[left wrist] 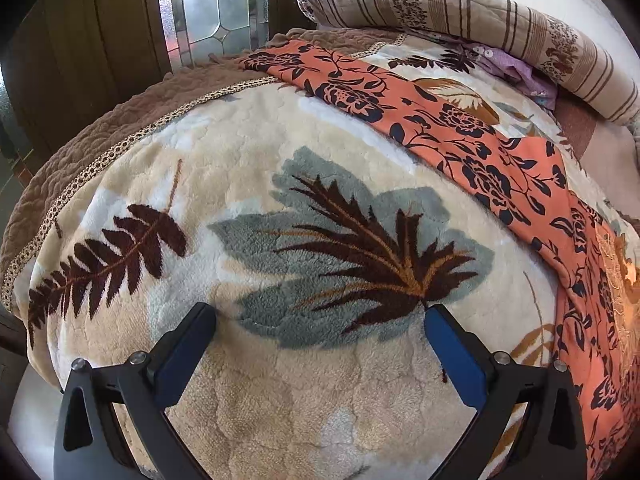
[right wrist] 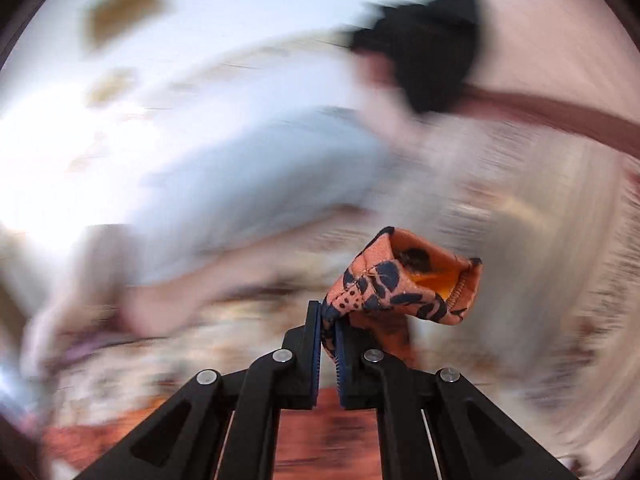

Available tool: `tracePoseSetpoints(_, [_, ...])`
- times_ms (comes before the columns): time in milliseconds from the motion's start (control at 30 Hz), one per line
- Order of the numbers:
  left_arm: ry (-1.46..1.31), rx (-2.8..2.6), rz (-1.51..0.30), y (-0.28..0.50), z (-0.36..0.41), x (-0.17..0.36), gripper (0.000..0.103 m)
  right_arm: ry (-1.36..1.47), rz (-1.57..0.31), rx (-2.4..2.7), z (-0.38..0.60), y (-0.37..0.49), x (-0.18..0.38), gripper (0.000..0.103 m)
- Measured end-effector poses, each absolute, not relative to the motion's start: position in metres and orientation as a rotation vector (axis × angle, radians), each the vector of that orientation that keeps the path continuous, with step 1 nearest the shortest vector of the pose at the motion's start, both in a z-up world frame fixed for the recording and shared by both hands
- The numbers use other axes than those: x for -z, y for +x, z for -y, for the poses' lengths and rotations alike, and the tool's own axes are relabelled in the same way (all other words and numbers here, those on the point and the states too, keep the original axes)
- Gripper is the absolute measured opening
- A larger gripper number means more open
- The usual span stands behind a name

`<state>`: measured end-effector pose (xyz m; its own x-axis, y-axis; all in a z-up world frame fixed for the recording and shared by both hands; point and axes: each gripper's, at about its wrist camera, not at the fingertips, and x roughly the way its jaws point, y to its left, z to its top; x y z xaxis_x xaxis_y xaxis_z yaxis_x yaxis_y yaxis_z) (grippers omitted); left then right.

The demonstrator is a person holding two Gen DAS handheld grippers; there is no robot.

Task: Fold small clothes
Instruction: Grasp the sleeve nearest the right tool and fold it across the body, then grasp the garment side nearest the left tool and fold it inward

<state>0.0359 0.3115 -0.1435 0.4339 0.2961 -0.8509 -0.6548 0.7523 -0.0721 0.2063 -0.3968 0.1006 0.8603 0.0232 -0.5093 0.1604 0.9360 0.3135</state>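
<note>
An orange garment with a dark floral print [left wrist: 472, 128] lies stretched across the far and right side of a leaf-patterned plush blanket [left wrist: 248, 184]. My left gripper [left wrist: 320, 316] is open and empty, low over the blanket, left of the garment. My right gripper [right wrist: 329, 320] is shut on a bunched hem of the same orange garment [right wrist: 404, 284] and holds it up in the air. The right wrist view is heavily motion-blurred behind the cloth.
A striped rolled quilt [left wrist: 480, 16] lies at the far edge of the bed with purple cloth [left wrist: 516, 68] tucked under it. A brown quilted bedspread [left wrist: 92, 132] borders the blanket on the left. A glass-panelled door [left wrist: 216, 4] stands beyond.
</note>
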Motion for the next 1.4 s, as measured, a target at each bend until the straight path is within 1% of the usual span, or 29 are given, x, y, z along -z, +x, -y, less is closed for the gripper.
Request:
tracePoseSetpoints(100, [-0.417,-0.601,-0.952,0.036,-0.311,0.143,0.103,0.394,-0.491,-0.171,0.288,0.198,-0.123,0.006])
tracePoseSetpoints(167, [-0.418,-0.592,-0.950,0.035,-0.311,0.143,0.103,0.436,-0.494,-0.301,0.228,0.193,-0.119,0.006])
tracePoseSetpoints(233, [-0.432,-0.583,-0.945,0.033,-0.313,0.142,0.103,0.483,-0.517,-0.394,0.171,0.188,-0.101,0.006])
tracePoseSetpoints(333, [-0.458,-0.573,-0.936,0.031,-0.316,0.141,0.103,0.500,-0.584,-0.492,0.100,0.191,-0.048,0.012])
tracePoseSetpoints(400, [-0.462,-0.569,-0.936,0.032,-0.316,0.141,0.103,0.437,-0.741,-0.514,0.061,0.202,0.011,0.049])
tracePoseSetpoints(433, [-0.459,-0.566,-0.937,0.031,-0.315,0.141,0.103,0.396,-0.847,-0.499,0.046,0.207,0.043,0.083])
tracePoseSetpoints(500, [-0.456,-0.557,-0.939,0.031,-0.316,0.141,0.103,0.403,-1.006,-0.467,0.042,0.211,0.095,0.082])
tracePoseSetpoints(567, [-0.464,-0.552,-0.934,0.030,-0.316,0.141,0.103,0.432,-1.038,-0.464,0.059,0.218,0.108,0.082])
tracePoseSetpoints(700, [-0.484,-0.571,-0.927,0.030,-0.316,0.140,0.103,0.452,-0.942,-0.471,0.104,0.223,0.068,0.082])
tracePoseSetpoints(767, [-0.484,-0.573,-0.926,0.030,-0.316,0.140,0.103,0.512,-0.910,-0.473,0.122,0.236,0.064,0.084])
tracePoseSetpoints(800, [-0.482,-0.572,-0.926,0.030,-0.315,0.140,0.103,0.543,-0.910,-0.464,0.129,0.241,0.068,0.087])
tracePoseSetpoints(833, [-0.481,-0.572,-0.926,0.030,-0.315,0.140,0.103,0.554,-0.924,-0.435,0.136,0.248,0.078,0.091])
tracePoseSetpoints(867, [-0.483,-0.571,-0.925,0.030,-0.315,0.140,0.103,0.542,-0.947,-0.408,0.140,0.245,0.097,0.092])
tracePoseSetpoints(900, [-0.487,-0.567,-0.924,0.030,-0.316,0.139,0.103,0.522,-1.049,-0.362,0.146,0.249,0.129,0.092])
tracePoseSetpoints(933, [-0.491,-0.557,-0.924,0.029,-0.317,0.138,0.103,0.542,-1.096,-0.378,0.149,0.253,0.142,0.088])
tracePoseSetpoints(1000, [-0.528,-0.518,-0.901,0.024,-0.321,0.130,0.103,0.544,-1.004,-0.407,0.159,0.244,0.116,0.087])
tracePoseSetpoints(1033, [-0.553,-0.504,-0.878,0.022,-0.325,0.124,0.103,0.557,-0.967,-0.424,0.162,0.240,0.103,0.089])
tracePoseSetpoints(1100, [-0.600,-0.465,-0.816,0.020,-0.335,0.107,0.103,0.558,-0.887,-0.450,0.163,0.231,0.080,0.089])
tracePoseSetpoints(1133, [-0.608,-0.434,-0.772,0.021,-0.341,0.096,0.103,0.537,-0.865,-0.456,0.160,0.227,0.077,0.089])
tracePoseSetpoints(1200, [-0.623,-0.390,-0.719,0.032,-0.360,0.081,0.103,0.431,-0.856,-0.440,0.149,0.216,0.085,0.089])
tracePoseSetpoints(1267, [-0.704,-0.354,-0.681,0.051,-0.394,0.075,0.103,0.358,-0.849,-0.429,0.139,0.198,0.104,0.089])
tracePoseSetpoints(1400, [-0.904,-0.357,-0.648,0.099,-0.470,0.091,0.103,0.329,-0.852,-0.429,0.134,0.183,0.128,0.089])
